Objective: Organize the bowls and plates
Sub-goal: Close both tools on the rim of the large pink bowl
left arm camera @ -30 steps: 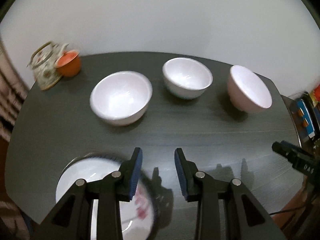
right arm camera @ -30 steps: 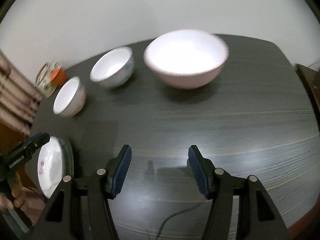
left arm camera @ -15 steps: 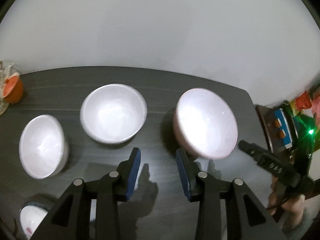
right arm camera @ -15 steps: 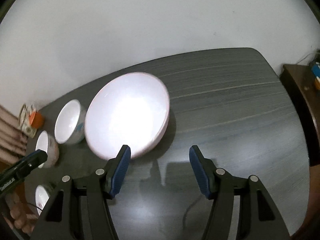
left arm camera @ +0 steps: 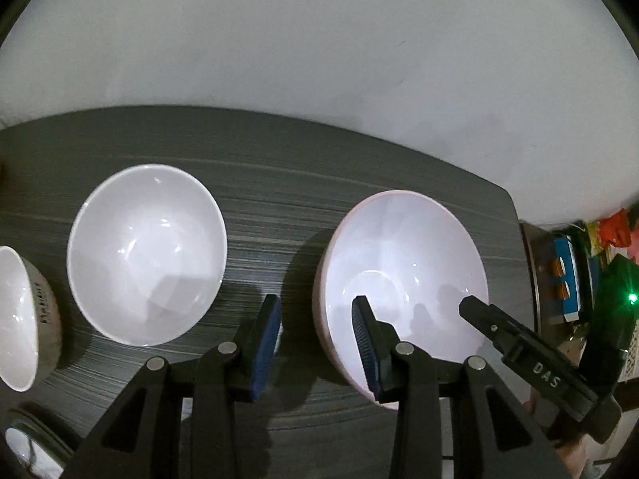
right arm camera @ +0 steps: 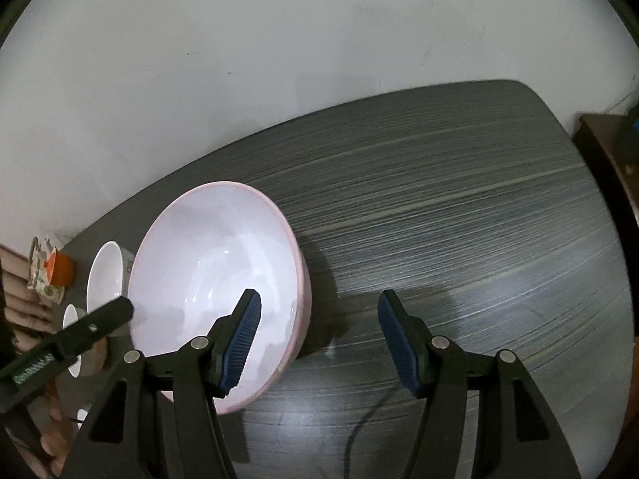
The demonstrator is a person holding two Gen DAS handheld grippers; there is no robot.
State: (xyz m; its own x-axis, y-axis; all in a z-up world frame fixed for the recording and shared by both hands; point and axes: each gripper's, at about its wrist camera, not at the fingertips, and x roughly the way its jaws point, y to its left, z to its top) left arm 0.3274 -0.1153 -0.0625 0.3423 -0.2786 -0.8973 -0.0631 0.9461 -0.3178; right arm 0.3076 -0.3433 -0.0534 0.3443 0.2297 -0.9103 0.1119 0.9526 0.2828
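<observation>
A large pink-rimmed bowl (left arm camera: 403,263) stands on the dark table (left arm camera: 279,183). My left gripper (left arm camera: 315,339) is open, its jaws astride the bowl's left rim, right finger inside the bowl. My right gripper (right arm camera: 319,339) is open, its jaws astride the same bowl's (right arm camera: 215,263) right rim, left finger inside. A medium white bowl (left arm camera: 145,253) stands left of the pink one, and a smaller white bowl (left arm camera: 24,319) further left. A plate's edge (left arm camera: 28,447) shows at bottom left.
A teapot and an orange cup (right arm camera: 60,269) stand at the table's far left end. The table's right half (right arm camera: 459,219) lies beyond my right gripper. A side shelf with colourful items (left arm camera: 579,271) stands past the table's right edge.
Both grippers have moved in on the pink bowl. The left one swung right from the plate, and each now has one finger inside the bowl's rim.
</observation>
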